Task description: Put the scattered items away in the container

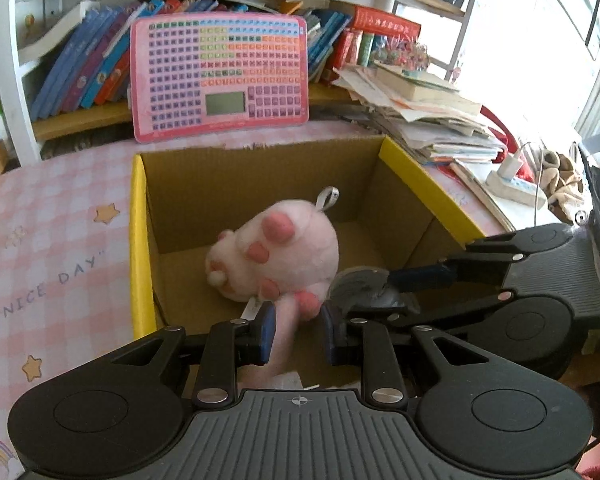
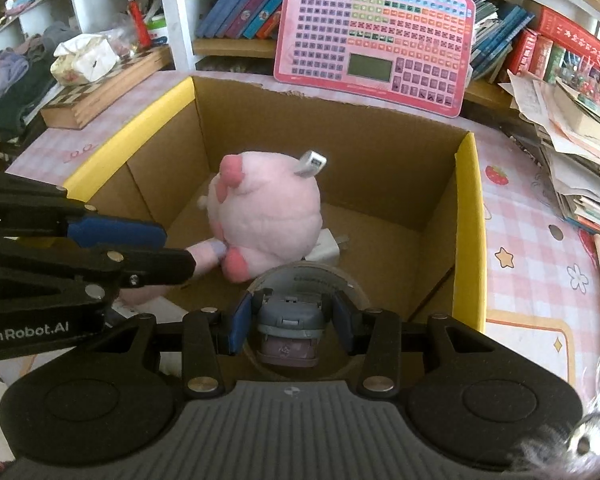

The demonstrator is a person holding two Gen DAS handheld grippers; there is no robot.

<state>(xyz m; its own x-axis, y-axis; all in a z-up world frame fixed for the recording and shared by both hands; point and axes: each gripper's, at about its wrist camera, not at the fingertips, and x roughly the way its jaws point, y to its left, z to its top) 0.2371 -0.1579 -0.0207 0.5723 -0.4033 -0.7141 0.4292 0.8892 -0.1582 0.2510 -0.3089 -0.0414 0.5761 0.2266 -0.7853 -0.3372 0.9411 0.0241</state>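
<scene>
A pink plush pig [image 1: 278,254] [image 2: 266,212] lies inside the open cardboard box [image 1: 256,188] [image 2: 332,140] with yellow rims. My left gripper [image 1: 298,328] is over the box's near edge, its blue pads apart around the plush's pink limb [image 1: 286,332] without clearly pinching it. It shows in the right wrist view [image 2: 132,246] reaching in from the left. My right gripper [image 2: 290,316] is shut on a grey tape dispenser with a tape roll [image 2: 290,320], held over the box's near side. It shows in the left wrist view [image 1: 380,284]. A white charger [image 2: 326,250] lies beside the plush.
A pink toy keyboard tablet [image 1: 220,80] [image 2: 374,40] leans against the bookshelf behind the box. Stacked papers and books [image 1: 424,112] lie to the right, with a power strip [image 1: 516,186]. A chessboard box [image 2: 104,84] lies left. The pink checked tablecloth [image 1: 52,240] surrounds the box.
</scene>
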